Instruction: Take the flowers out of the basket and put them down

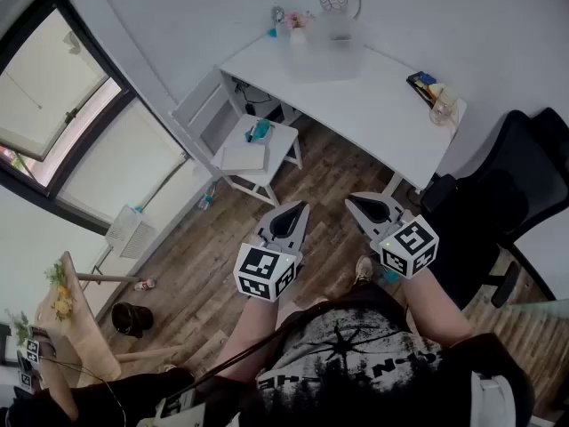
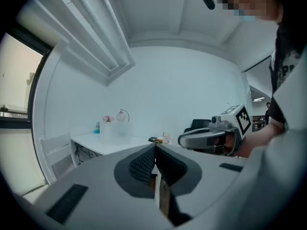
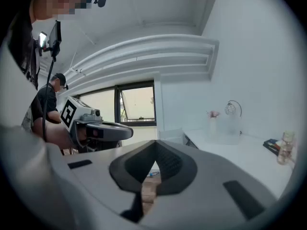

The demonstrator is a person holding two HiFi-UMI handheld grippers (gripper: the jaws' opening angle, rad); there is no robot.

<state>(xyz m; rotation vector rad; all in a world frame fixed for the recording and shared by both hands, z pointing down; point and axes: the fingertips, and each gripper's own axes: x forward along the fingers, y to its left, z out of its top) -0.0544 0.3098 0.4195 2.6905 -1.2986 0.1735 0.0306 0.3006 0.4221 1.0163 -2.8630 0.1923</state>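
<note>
White surface (image 1: 373, 114) ahead of me, well apart from both grippers. Pale translucent basket (image 1: 327, 50) at its far side by wall. Pink flowers (image 1: 296, 18) at basket's left end, stems look upright. Closed and empty: left gripper (image 1: 300, 206), right gripper (image 1: 353, 199), side by side, pointing at surface. I judge the 2 about equally near. Forward reach needed first.

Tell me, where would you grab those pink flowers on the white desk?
Probably on the stems just under the pink flowers, coming down from above: the pink heads sit highest, at the frosted basket. The stems themselves are too small to make out.
</note>
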